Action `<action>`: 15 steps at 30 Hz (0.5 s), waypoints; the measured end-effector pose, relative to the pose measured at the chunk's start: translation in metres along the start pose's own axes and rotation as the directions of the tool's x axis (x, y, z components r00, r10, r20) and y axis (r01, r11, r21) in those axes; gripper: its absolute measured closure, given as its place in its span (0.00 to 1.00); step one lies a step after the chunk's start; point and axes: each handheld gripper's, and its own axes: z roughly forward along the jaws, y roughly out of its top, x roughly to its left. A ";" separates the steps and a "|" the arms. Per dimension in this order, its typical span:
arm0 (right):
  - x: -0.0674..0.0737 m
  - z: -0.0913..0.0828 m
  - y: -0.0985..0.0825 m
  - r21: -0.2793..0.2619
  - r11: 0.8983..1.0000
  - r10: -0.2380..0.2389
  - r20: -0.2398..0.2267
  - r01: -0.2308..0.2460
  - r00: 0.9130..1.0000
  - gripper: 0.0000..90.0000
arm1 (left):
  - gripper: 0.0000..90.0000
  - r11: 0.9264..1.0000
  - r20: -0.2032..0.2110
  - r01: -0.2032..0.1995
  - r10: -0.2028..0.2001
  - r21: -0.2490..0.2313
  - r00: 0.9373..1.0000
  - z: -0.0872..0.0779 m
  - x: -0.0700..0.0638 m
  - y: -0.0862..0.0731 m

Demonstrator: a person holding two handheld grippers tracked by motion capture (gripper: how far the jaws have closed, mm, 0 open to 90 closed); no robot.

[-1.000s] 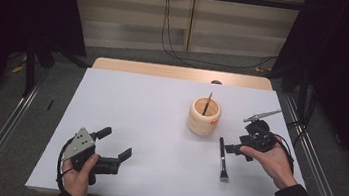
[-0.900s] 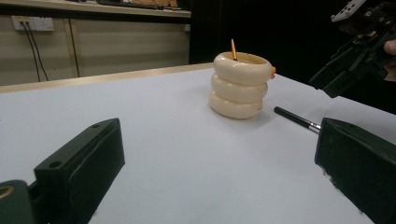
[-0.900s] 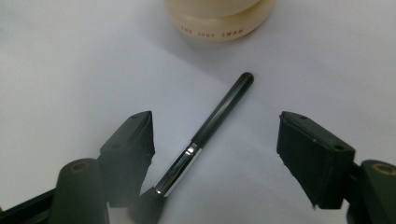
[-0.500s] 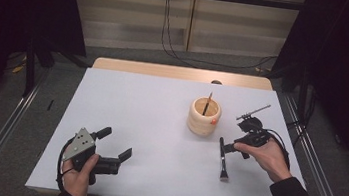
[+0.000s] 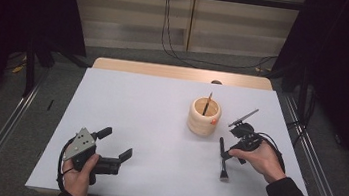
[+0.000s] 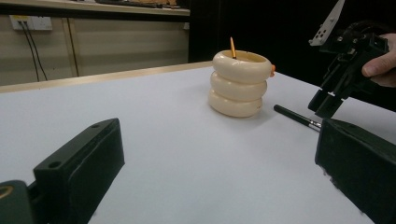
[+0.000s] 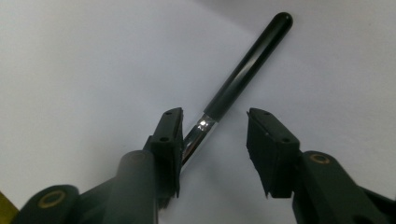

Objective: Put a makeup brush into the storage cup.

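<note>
The job looks like putting the black brush (image 5: 223, 159) into the round cream holder (image 5: 204, 117), and it has only just begun. The brush lies flat on the white counter (image 5: 151, 105), a little to the right of the holder and nearer the person, not touching it. The right claw (image 5: 230, 152) is down over the brush. In the right claw's own view, the shiny metal part of the brush (image 7: 198, 135) sits between the two jaws. One jaw is right against that metal part, and the other jaw has a gap beside it. The jaws have just been closing, but they do not squeeze the brush yet, so the brush is not picked up. The holder stands up straight near the middle of the counter. It already has one thin stick (image 5: 207, 103) with an orange tip poking out of the top. The left claw (image 5: 115, 145) rests low on the counter near the front left, well apart from the brush. Its jaws are wide open with nothing in them. What is left, I think: pinch the brush, lift it, carry it over and drop it in the holder.
</note>
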 end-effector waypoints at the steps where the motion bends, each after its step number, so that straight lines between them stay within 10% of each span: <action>1: 0.000 0.002 0.000 -0.003 1.000 0.002 -0.001 -0.002 1.000 0.66 | 0.01 1.000 0.000 -0.001 0.001 -0.001 1.000 0.000 0.000 0.000; 15: 0.004 0.015 0.004 0.049 0.999 0.007 0.025 -0.008 1.000 0.72 | 0.02 1.000 0.007 -0.003 0.003 0.001 1.000 0.000 0.001 0.000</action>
